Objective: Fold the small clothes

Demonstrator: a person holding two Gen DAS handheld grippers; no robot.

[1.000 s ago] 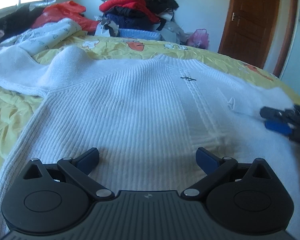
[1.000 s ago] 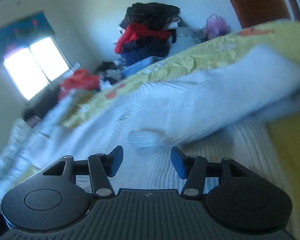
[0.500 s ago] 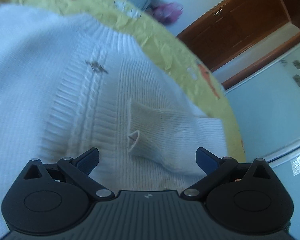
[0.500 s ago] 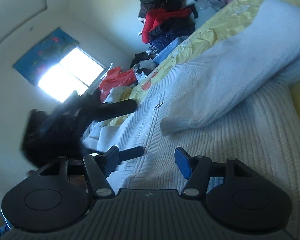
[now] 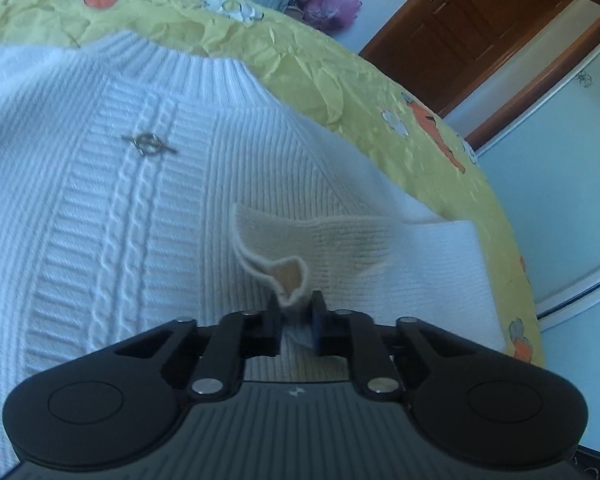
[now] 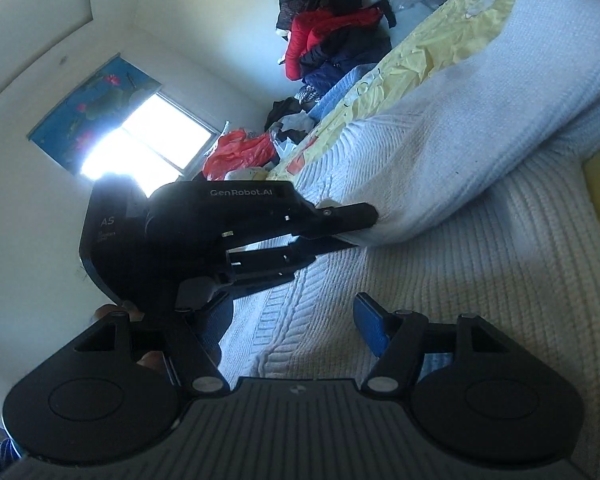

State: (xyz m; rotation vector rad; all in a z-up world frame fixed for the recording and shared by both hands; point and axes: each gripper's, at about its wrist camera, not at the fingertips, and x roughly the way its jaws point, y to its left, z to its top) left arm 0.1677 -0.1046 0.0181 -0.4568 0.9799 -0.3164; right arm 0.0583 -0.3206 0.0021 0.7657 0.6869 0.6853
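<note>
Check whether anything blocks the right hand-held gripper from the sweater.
Nothing visible does. The right hand-held gripper, its jaws opening and empty, hangs directly over the white sweater. The left hand-held gripper sits off to one side, clamping the cuff.

A white knit sweater (image 5: 100, 208) lies spread flat, front up, on a bed with a yellow cartoon-print bedspread (image 5: 300, 60). Its body is ribbed, with a cable-knit band running down the centre and a small metal ornament (image 5: 148, 145) pinned on that band below the ribbed collar (image 5: 172, 68). One sleeve (image 6: 480, 120) is folded across the chest, lying on top of the body. Its cuff (image 5: 276, 256) is raised off the sweater and puckered open, its edge pinched between the left gripper's (image 5: 296, 312) fingers (image 5: 318, 316).
</note>
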